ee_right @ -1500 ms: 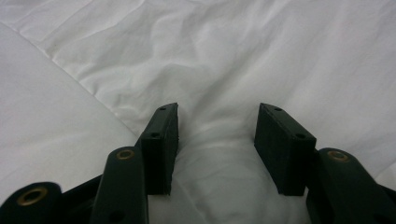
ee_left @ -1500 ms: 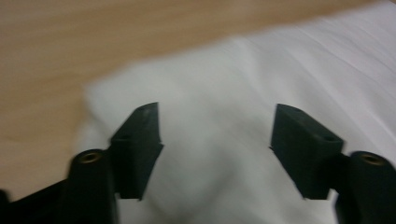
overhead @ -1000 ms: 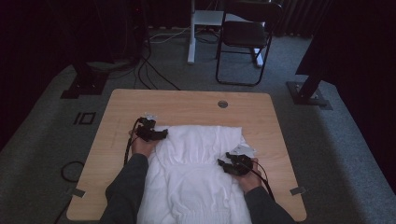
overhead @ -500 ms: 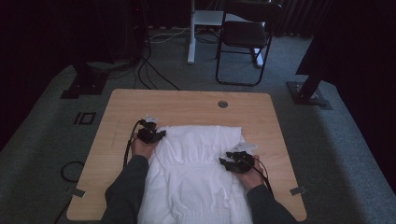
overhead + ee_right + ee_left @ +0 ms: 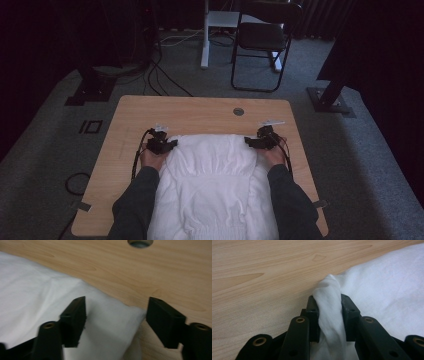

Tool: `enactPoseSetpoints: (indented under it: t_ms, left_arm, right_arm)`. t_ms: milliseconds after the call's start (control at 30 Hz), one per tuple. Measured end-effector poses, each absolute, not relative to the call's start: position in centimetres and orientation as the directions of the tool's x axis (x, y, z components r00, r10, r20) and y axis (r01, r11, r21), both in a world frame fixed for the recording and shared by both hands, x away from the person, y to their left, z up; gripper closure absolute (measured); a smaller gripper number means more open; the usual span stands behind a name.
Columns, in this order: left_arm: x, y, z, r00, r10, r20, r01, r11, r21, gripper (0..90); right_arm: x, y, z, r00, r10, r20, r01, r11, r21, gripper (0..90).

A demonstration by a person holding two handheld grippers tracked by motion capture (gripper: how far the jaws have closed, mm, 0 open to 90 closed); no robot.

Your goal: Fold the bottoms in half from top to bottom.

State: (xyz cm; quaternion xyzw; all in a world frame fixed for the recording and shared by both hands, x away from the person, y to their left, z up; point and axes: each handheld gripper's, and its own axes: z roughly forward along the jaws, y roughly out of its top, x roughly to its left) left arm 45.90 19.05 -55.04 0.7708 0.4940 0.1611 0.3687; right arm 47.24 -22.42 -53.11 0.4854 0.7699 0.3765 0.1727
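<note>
Nearest me, the hem end of the white garment (image 5: 212,200) hangs over my edge of the wooden table (image 5: 200,110), lying between my forearms, and the rest of it lies flat toward the middle with a fold across its far end. I judge the work to be folding or spreading this garment, and it looks partway done: the body lies fairly smooth, but the far corners aren't both in hand.

My left gripper (image 5: 329,312) is clamped on a bunched corner of the cloth at the far left of the fold, the fabric squeezed between its jaws. My right gripper (image 5: 116,315) has just been opening; its jaws stand wide apart over the far right corner, with cloth under and between them but not pinched.

What's left, as I see it: close the right jaws on that corner, then move both corners together to finish the fold
</note>
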Motion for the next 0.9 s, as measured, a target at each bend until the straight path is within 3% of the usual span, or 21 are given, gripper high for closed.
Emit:
enactPoseSetpoints:
  t_ms: [100,333,400,433,467,500,533,567,600,700,900]
  left_arm:
    - [45.8,19.1,-55.1,0.455,0.882,-0.119,0.642,-0.232,0.731,73.1]
    - [45.8,19.2,-55.2,0.458,0.88,-0.125,0.64,-0.229,0.733,73.1]
    - [45.8,19.2,-55.2,0.458,0.88,-0.126,0.639,-0.228,0.734,73.0]
    - [45.8,19.2,-55.2,0.456,0.881,-0.125,0.64,-0.227,0.735,73.0]
    - [45.8,19.2,-55.2,0.455,0.881,-0.128,0.64,-0.224,0.735,73.0]
    - [45.8,19.2,-55.2,0.454,0.881,-0.13,0.642,-0.223,0.733,73.1]
    - [45.8,19.2,-55.2,0.454,0.881,-0.13,0.642,-0.223,0.733,73.2]
    - [45.8,19.2,-55.1,0.456,0.881,-0.128,0.643,-0.227,0.732,73.3]
    - [45.8,19.2,-55.1,0.456,0.881,-0.128,0.643,-0.227,0.732,73.4]
    - [45.8,19.1,-55.1,0.454,0.882,-0.127,0.643,-0.225,0.732,73.8]
    - [46.0,19.3,-54.9,0.424,0.886,-0.186,0.682,-0.177,0.71,75.5]
  right_arm:
    - [48.1,-22.2,-54.4,-0.447,0.889,0.096,0.647,0.248,0.721,22.2]
    - [47.8,-21.5,-55.5,-0.428,0.902,0.064,0.654,0.26,0.711,25.1]
    - [47.6,-21.4,-55.5,-0.418,0.906,0.067,0.653,0.249,0.715,29.3]
    - [47.3,-21.3,-55.4,-0.43,0.9,0.073,0.649,0.252,0.718,41.6]
    - [47.3,-21.3,-55.4,-0.43,0.9,0.073,0.649,0.252,0.718,41.6]
    - [47.0,-21.1,-55.4,-0.452,0.887,0.09,0.64,0.252,0.726,56.6]
    - [47.0,-21.1,-55.4,-0.452,0.887,0.09,0.64,0.252,0.726,56.6]
    - [46.9,-21.1,-55.4,-0.466,0.876,0.122,0.645,0.241,0.725,70.3]
    - [46.9,-21.1,-55.4,-0.466,0.871,0.156,0.657,0.223,0.72,75.0]
    - [47.0,-21.4,-55.5,-0.47,0.861,0.197,0.672,0.203,0.712,79.7]
    - [46.9,-21.2,-55.1,-0.482,0.862,0.158,0.664,0.241,0.708,81.4]
